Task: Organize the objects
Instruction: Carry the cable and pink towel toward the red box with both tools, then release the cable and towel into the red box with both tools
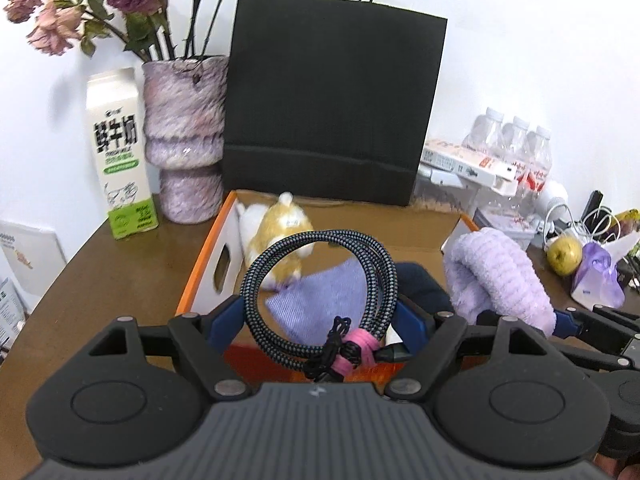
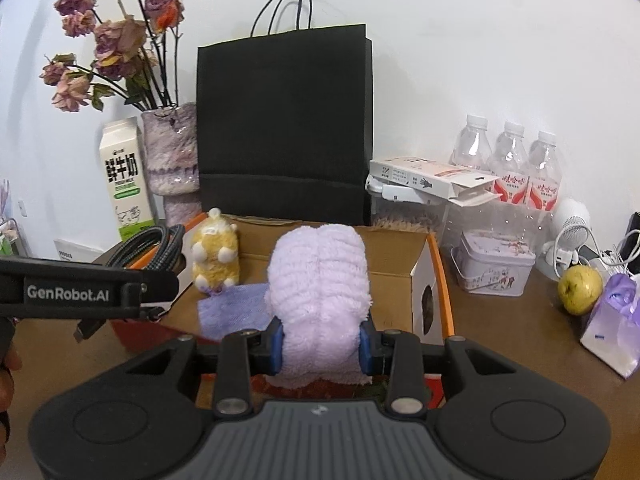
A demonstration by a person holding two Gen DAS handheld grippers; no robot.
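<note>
My left gripper (image 1: 320, 320) is shut on a coiled black braided cable (image 1: 372, 264) tied with a pink band, held above the near edge of the orange cardboard box (image 1: 200, 276). My right gripper (image 2: 320, 340) is shut on a rolled lilac fluffy towel (image 2: 318, 280), held over the same box (image 2: 438, 280); the towel also shows in the left wrist view (image 1: 496, 276). Inside the box lie a yellow and white plush toy (image 2: 216, 252), a purple cloth (image 2: 232, 308) and a dark item (image 1: 420, 280).
Behind the box stand a black paper bag (image 2: 286, 128), a vase of dried roses (image 2: 170, 152) and a milk carton (image 2: 126, 184). To the right are water bottles (image 2: 508, 156), a white packet (image 2: 432, 178), a tin (image 2: 494, 264), a green apple (image 2: 580, 284) and a purple pouch (image 2: 612, 320).
</note>
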